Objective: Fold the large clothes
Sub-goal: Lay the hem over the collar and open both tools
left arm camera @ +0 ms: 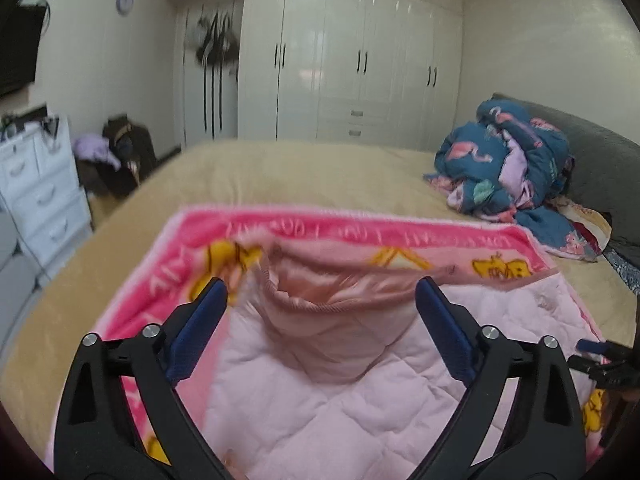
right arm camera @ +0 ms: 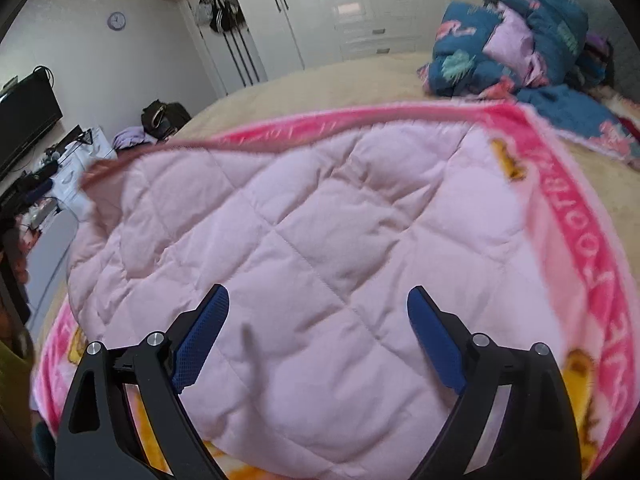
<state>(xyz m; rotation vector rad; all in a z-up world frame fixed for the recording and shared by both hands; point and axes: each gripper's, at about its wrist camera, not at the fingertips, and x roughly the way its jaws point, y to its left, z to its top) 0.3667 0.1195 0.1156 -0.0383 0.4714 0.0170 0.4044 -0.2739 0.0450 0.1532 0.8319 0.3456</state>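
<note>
1. The left gripper [left arm camera: 320,292] has its jaws spread wide, blue pads [left arm camera: 200,332] apart, with nothing pinched. It hangs just over the near part of the jacket [left arm camera: 320,400].
2. The right gripper [right arm camera: 318,300] is spread wide as well, its pads [right arm camera: 200,340] clear of the cloth, with quilted fabric showing in the gap below them. In the left wrist view its tip [left arm camera: 600,356] shows at the right edge, beside the jacket.
3. The jacket is pale pink and quilted in diamonds. It lies spread on the blanket [left arm camera: 520,244], near the front edge of the bed [left arm camera: 280,172].
4. In the left wrist view a darker pink, satin-like inner side of the jacket [left arm camera: 320,300] stands open between the jaws, with a ribbed hem along its lip; it looks blurred.
5. In the right wrist view the jacket's [right arm camera: 300,240] far left edge is lifted off the blanket [right arm camera: 592,208] and blurred.
6. The blanket is bright pink with white lettering along its border and yellow cartoon figures. It lies flat under the jacket and shows beyond it on the left, far and right sides.
7. The bed is covered in tan, bare beyond the blanket.
8. A blue flamingo-print quilt [left arm camera: 512,160] is heaped at the far right of the bed, well apart from the jacket, against a grey headboard [left arm camera: 592,148].
9. Left of the bed stands a white drawer unit [left arm camera: 44,188], with a dark bag [left arm camera: 124,148] on the floor farther back.
10. White wardrobes [left arm camera: 352,52] fill the back wall, and a round clock [left arm camera: 125,2] hangs on the left wall.
</note>
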